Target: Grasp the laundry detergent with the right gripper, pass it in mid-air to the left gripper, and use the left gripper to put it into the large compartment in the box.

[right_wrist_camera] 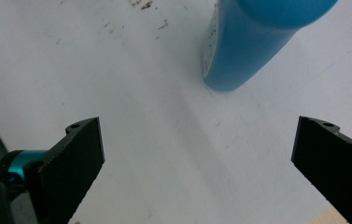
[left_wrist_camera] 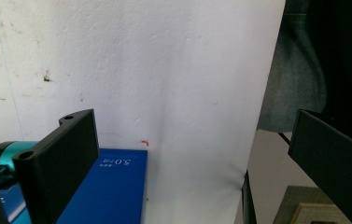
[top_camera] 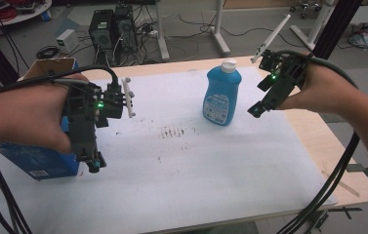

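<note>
Two handheld grippers hover over a white-covered counter (top_camera: 230, 165), each with its jaws spread wide and nothing between them. A blue detergent bottle (top_camera: 222, 95) with a white cap stands upright toward the far middle of the white sheet, a printed label on its side. The right gripper (top_camera: 264, 102) hangs just to the bottle's right, tilted down toward it but not touching; in the right gripper view the bottle (right_wrist_camera: 248, 42) rises beyond and between the open jaws, well clear of both. Dark scuff marks (top_camera: 172, 131) speckle the sheet just left of the bottle's base.

At the near left, the left gripper (top_camera: 91, 158) points down at the front part of the sheet, beside a blue carton (top_camera: 40, 161) whose brown cardboard flaps stand open at the top. The left gripper view shows a corner of that blue carton (left_wrist_camera: 113, 186) lying close behind the left jaw, with the white sheet's edge running down the frame. A green indicator light glows on each gripper body, and thick black cables trail back along both forearms. Computer towers (top_camera: 113, 29) and loose wiring sit on the floor beyond the counter.
</note>
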Tool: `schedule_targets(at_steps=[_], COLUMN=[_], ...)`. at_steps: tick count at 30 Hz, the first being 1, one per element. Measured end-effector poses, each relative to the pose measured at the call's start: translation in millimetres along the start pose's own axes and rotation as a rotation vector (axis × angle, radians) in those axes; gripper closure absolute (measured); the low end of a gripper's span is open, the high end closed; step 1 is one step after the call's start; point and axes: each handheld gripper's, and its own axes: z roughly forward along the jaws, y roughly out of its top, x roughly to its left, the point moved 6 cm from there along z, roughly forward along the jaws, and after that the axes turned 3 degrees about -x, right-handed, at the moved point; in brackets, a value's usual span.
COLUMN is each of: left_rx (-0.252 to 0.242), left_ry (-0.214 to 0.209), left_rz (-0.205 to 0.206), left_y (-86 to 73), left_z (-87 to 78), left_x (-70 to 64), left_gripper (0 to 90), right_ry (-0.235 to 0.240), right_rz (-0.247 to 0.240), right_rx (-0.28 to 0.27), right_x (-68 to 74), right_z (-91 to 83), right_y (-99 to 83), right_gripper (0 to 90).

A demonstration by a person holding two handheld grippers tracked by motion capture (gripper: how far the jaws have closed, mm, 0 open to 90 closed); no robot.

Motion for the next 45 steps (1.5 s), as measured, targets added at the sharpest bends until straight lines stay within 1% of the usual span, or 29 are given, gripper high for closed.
schedule_targets(at_steps=[3, 6, 7, 8, 9, 11, 14, 15, 16, 17, 18, 20, 21, 23, 25, 27, 28, 30, 32, 33, 35, 36, 41, 45], left_rx=[0.003, -0.002, 0.001, 0.001, 0.001, 0.004, -0.001, -0.001, -0.002, -0.002, 0.001, 0.001, 0.000, 0.002, 0.005, 0.001, 0.003, -0.002, -0.002, -0.002, -0.004, -0.001, 0.001, -0.002], left_ry=[0.002, 0.011, 0.013, 0.013, 0.013, 0.011, 0.016, 0.016, 0.020, 0.020, 0.022, 0.023, 0.023, 0.022, 0.022, 0.024, 0.024, 0.024, 0.024, 0.024, 0.025, 0.024, 0.022, 0.020], left_rz=[0.002, -0.001, -0.001, -0.004, -0.004, -0.001, -0.002, -0.002, -0.006, -0.006, -0.003, -0.003, 0.000, -0.003, -0.001, -0.004, -0.003, -0.010, -0.009, -0.009, -0.014, -0.011, -0.010, -0.016], left_y=[-1.1, -1.8, -2.1, -2.2, -2.2, -2.7, -2.9, -2.9, -3.1, -3.1, -3.2, -3.2, -3.1, -3.5, -4.0, -4.7, -5.1, -5.8, -6.3, -6.6, -7.2, -7.4, -8.6, -9.8], left_z=[-0.6, -0.3, -0.5, -0.5, -0.5, 0.1, 0.5, 0.5, 0.5, 0.5, -0.1, -0.3, -0.1, -0.1, -0.4, -0.2, -0.3, 0.3, 0.2, 0.4, 0.8, 0.7, 1.9, 2.9], left_x=[-0.2, 0.4, 0.7, 0.5, 0.5, -0.3, -0.4, -0.4, 0.0, 0.0, 0.8, 0.6, 0.6, -0.2, -0.4, -0.4, -0.1, -0.3, 0.1, 0.2, -0.1, 0.1, 0.9, 0.9], left_gripper=[1.8, 1.7, 1.7, 1.8, 1.8, 1.8, 1.7, 1.8, 1.7, 1.8, 1.8, 1.8, 1.8, 1.8, 1.7, 1.8, 1.7, 1.8, 1.8, 1.8, 1.8, 1.8, 1.8, 1.8], right_ry=[0.009, 0.018, 0.016, 0.020, 0.020, 0.024, 0.019, 0.019, 0.006, 0.006, -0.007, -0.005, -0.013, -0.010, -0.020, -0.019, -0.032, -0.028, -0.039, -0.033, -0.041, -0.032, -0.046, -0.046], right_rz=[0.035, 0.078, 0.081, 0.099, 0.099, 0.123, 0.129, 0.129, 0.133, 0.133, 0.139, 0.146, 0.148, 0.152, 0.151, 0.155, 0.162, 0.182, 0.191, 0.193, 0.198, 0.204, 0.181, 0.174], right_rx=[-0.066, -0.148, -0.168, -0.188, -0.188, -0.239, -0.272, -0.272, -0.302, -0.302, -0.336, -0.367, -0.381, -0.400, -0.414, -0.431, -0.445, -0.473, -0.490, -0.498, -0.515, -0.528, -0.552, -0.567], right_x=[-6.9, -13.4, -15.7, -17.8, -17.8, -22.4, -24.6, -24.6, -26.0, -26.0, -27.4, -28.4, -29.1, -29.4, -30.5, -31.4, -32.4, -34.6, -36.9, -37.7, -39.6, -40.0, -38.6, -37.3], right_z=[11.9, 25.4, 28.8, 33.7, 33.7, 44.3, 52.3, 52.3, 57.6, 57.6, 62.6, 67.3, 69.7, 74.2, 78.4, 82.1, 84.4, 88.4, 92.6, 94.4, 97.4, 98.8, 103.9, 108.8], right_y=[-5.1, -8.9, -9.6, -11.0, -11.0, -12.4, -12.5, -12.5, -11.6, -11.6, -10.2, -8.9, -8.1, -6.7, -5.5, -4.5, -4.1, -3.7, -4.2, -4.6, -5.2, -4.8, 0.7, 4.6], right_gripper=[1.5, 1.5, 1.5, 1.5, 1.5, 1.5, 1.5, 1.5, 1.5, 1.5, 1.5, 1.5, 1.5, 1.5, 1.5, 1.5, 1.5, 1.5, 1.5, 1.5, 1.5, 1.5, 1.5, 1.6])
